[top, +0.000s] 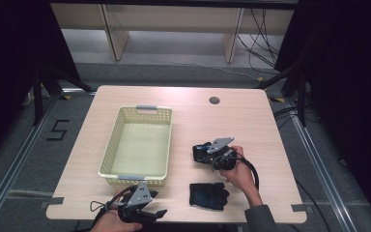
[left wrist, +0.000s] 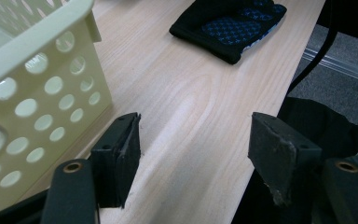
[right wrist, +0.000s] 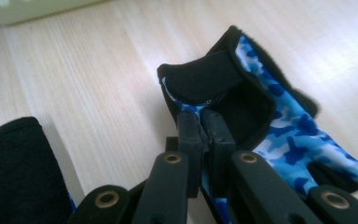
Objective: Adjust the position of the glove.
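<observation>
Two black-and-blue gloves are on the wooden table. One glove [top: 202, 153] [right wrist: 279, 126], blue camouflage with a black cuff, is pinched at its cuff by my right gripper [top: 212, 155] [right wrist: 204, 122], which is shut on it right of the basket. The other glove [top: 207, 195] [left wrist: 230, 25] [right wrist: 14, 172] lies flat near the table's front edge. My left gripper [top: 154, 212] [left wrist: 196, 149] is open at the front edge, just below the cream perforated basket [top: 111, 145] [left wrist: 42, 28], with nothing between its jaws.
The basket has nothing in it and stands left of centre. A round cable hole [top: 214, 100] is at the table's far side. The table's front edge [left wrist: 279, 88] runs close to my left gripper, with dark floor beyond.
</observation>
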{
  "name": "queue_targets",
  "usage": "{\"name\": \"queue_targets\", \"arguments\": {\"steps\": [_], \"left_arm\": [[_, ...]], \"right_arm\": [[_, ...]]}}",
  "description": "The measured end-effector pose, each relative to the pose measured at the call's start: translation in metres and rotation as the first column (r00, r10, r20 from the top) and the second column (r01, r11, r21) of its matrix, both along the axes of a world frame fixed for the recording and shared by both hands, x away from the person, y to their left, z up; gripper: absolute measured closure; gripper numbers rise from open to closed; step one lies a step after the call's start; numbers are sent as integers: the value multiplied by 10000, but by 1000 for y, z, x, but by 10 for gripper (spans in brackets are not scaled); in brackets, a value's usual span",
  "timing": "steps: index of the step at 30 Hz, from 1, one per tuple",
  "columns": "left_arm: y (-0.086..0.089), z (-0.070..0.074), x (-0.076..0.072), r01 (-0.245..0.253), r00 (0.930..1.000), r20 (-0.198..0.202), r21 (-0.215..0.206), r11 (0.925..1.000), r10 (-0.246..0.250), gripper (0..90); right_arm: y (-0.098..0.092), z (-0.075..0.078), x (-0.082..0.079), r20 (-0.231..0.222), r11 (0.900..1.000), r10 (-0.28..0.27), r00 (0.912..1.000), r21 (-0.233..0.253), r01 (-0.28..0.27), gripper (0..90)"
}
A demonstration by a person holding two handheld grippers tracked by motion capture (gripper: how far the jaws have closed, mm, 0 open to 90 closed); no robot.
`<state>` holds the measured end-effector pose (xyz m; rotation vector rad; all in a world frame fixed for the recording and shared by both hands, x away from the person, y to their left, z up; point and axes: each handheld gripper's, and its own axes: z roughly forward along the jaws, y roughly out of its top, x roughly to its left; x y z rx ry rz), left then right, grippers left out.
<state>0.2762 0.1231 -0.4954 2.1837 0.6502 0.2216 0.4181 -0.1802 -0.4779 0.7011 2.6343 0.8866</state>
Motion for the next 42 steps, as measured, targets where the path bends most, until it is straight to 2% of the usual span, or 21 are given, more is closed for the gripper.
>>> {"name": "queue_targets", "arguments": {"steps": [4, 5, 6, 7, 9, 10, 11, 14, 15, 18, 19, 21, 24, 26, 27, 29, 30, 32, 33, 37, 42], "left_arm": [[2, 0, 1, 39, 9999, 130, 165, 9999, -41, 337], [1, 0, 0, -55, 10000, 69, -70, 10000, 55, 337], [2, 1, 2, 151, 9995, 268, 182, 9997, -156, 337], [3, 1, 2, 137, 9996, 240, 164, 9998, -141, 336], [2, 0, 1, -153, 9999, 65, -228, 9996, 155, 332], [3, 1, 2, -44, 9997, 241, -67, 10000, 45, 329], [4, 2, 3, -13, 9997, 261, 105, 9999, 10, 322], [5, 2, 3, -48, 9997, 248, 204, 9998, 43, 302], [3, 1, 1, -160, 9997, 190, -150, 9998, 163, 291], [5, 3, 3, 45, 9995, 311, 44, 10000, -47, 274], [5, 2, 3, -59, 9999, 144, 86, 9999, 58, 262], [5, 1, 2, -105, 9998, 149, 76, 9999, 104, 258], [7, 1, 4, -157, 9998, 157, 221, 9996, 154, 249], [6, 0, 4, -178, 9997, 188, 91, 9998, 176, 245], [5, 0, 3, -353, 9994, 28, -67, 9994, 354, 243], [5, -1, 3, -360, 9993, 36, -26, 9994, 360, 240], [6, 0, 4, -189, 9998, 101, 312, 9993, 186, 239], [6, 0, 4, -110, 9999, 41, 254, 9996, 109, 237], [4, -1, 3, -148, 9998, 104, 37, 9999, 147, 235], [6, 0, 4, -78, 9999, 156, 312, 9995, 73, 224], [5, -1, 4, -172, 9998, 91, 355, 9992, 169, 191]], "right_arm": [[-3, 16, -4, 431, 9996, 150, 9990, 237, -160, 881], [-6, 30, -11, 603, 9992, -74, 9982, 396, 51, 881], [-5, 33, -13, 659, 9984, -144, 9977, 547, 108, 881], [-7, 40, -17, 811, 9981, -60, 9967, 619, 10, 881], [-7, 50, -26, 1035, 9968, -123, 9946, 798, 40, 881], [-8, 57, -30, 1082, 9968, 42, 9941, 788, -128, 881], [-8, 61, -35, 1086, 9957, -244, 9938, 915, 144, 881], [-8, 66, -43, 1217, 9949, -220, 9923, 1003, 97, 881], [-8, 69, -53, 1231, 9950, -206, 9922, 999, 82, 881], [-7, 69, -62, 1194, 9947, -326, 9923, 1012, 205, 881], [-7, 67, -75, 1044, 9948, -439, 9936, 964, 339, 881], [-7, 66, -78, 1115, 9949, -367, 9931, 970, 259, 881], [-5, 64, -102, 1223, 9965, -317, 9920, 803, 220, 881], [-6, 64, -107, 1232, 9968, -312, 9919, 768, 219, 881], [-6, 63, -115, 1253, 9957, -529, 9907, 821, 428, 880], [-6, 62, -119, 1193, 9961, -610, 9910, 706, 528, 881], [-6, 59, -123, 1301, 9973, -558, 9899, 541, 491, 880], [-6, 54, -126, 1195, 9967, -629, 9908, 587, 562, 880], [-5, 51, -127, 1218, 9974, -564, 9910, 518, 504, 880], [-1, 43, -133, 972, 9968, -713, 9927, 441, 673, 880], [4, 39, -139, 926, 9974, -694, 9933, 274, 671, 880]]}}
